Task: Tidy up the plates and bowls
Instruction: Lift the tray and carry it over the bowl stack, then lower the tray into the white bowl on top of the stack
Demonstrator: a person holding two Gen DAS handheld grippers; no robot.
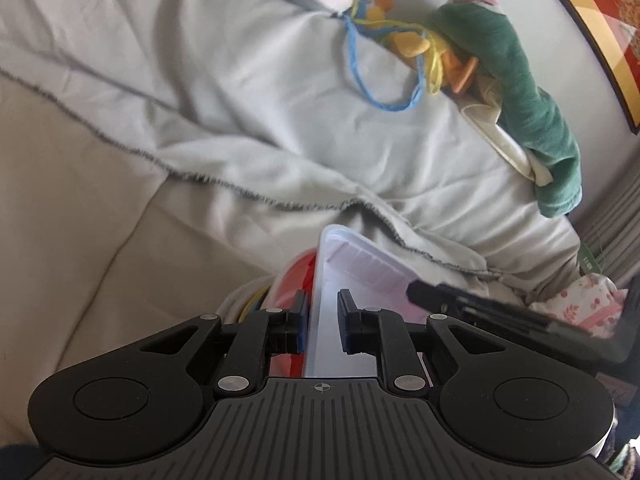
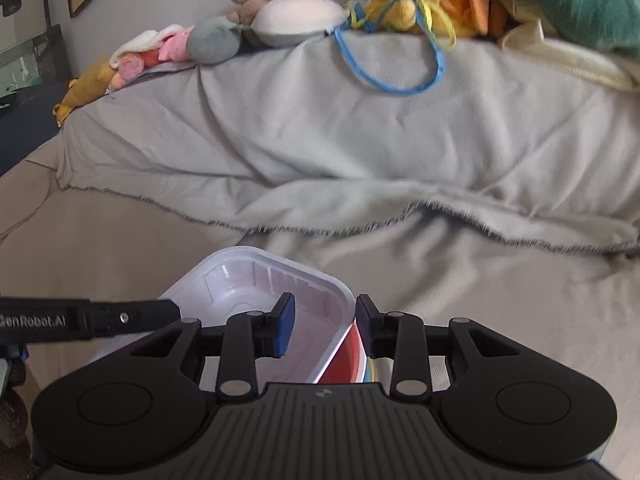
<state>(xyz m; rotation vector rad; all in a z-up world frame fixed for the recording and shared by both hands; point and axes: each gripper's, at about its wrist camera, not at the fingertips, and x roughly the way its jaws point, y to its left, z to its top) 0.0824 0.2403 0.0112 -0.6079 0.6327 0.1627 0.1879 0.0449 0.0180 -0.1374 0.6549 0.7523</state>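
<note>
container (image 2: 256, 280) translucent white | bowl (image 2: 352, 356) red | blanket (image 2: 360, 140) pale grey, dark frayed edge | cord (image 2: 400, 88) blue | plush (image 1: 532, 80) green | tongs' pads (image 2: 285, 330) blue

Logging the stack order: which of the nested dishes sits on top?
The white rectangular tub. It sits inside the red bowl, whose rim shows just below the tub's edge; both tools straddle the tub's rim.
</note>
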